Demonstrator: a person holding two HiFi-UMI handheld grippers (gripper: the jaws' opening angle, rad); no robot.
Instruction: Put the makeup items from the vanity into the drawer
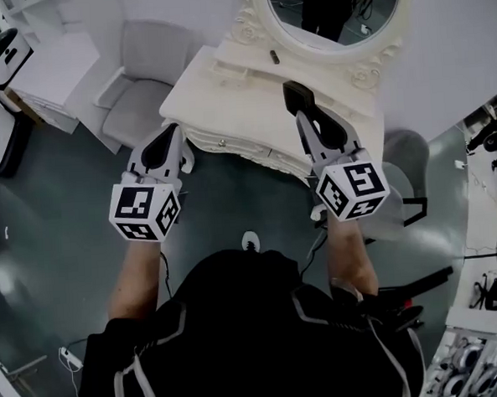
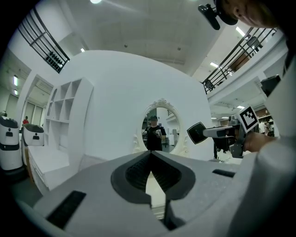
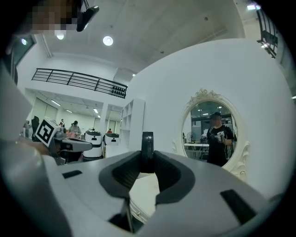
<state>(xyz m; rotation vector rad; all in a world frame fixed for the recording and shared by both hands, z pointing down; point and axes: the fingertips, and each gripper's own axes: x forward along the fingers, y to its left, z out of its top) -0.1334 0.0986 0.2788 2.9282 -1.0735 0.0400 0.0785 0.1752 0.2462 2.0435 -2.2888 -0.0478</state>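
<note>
The white vanity (image 1: 226, 98) stands ahead, under an oval mirror (image 1: 338, 8). A small dark makeup item (image 1: 275, 57) lies on its top near the mirror's base. My right gripper (image 1: 298, 113) hangs over the vanity's right part, shut on a flat black compact (image 1: 295, 96) that stands edge-on between the pads (image 3: 147, 157). My left gripper (image 1: 175, 127) is at the vanity's front left edge, with its jaws closed tip to tip and nothing between them (image 2: 150, 152). The vanity's drawer fronts (image 1: 222, 142) look closed.
A grey armchair (image 1: 141, 82) stands left of the vanity and a grey stool (image 1: 407, 154) to its right. White shelves and wheeled machines (image 1: 1, 57) are at far left. A cluttered white desk (image 1: 486, 246) runs along the right.
</note>
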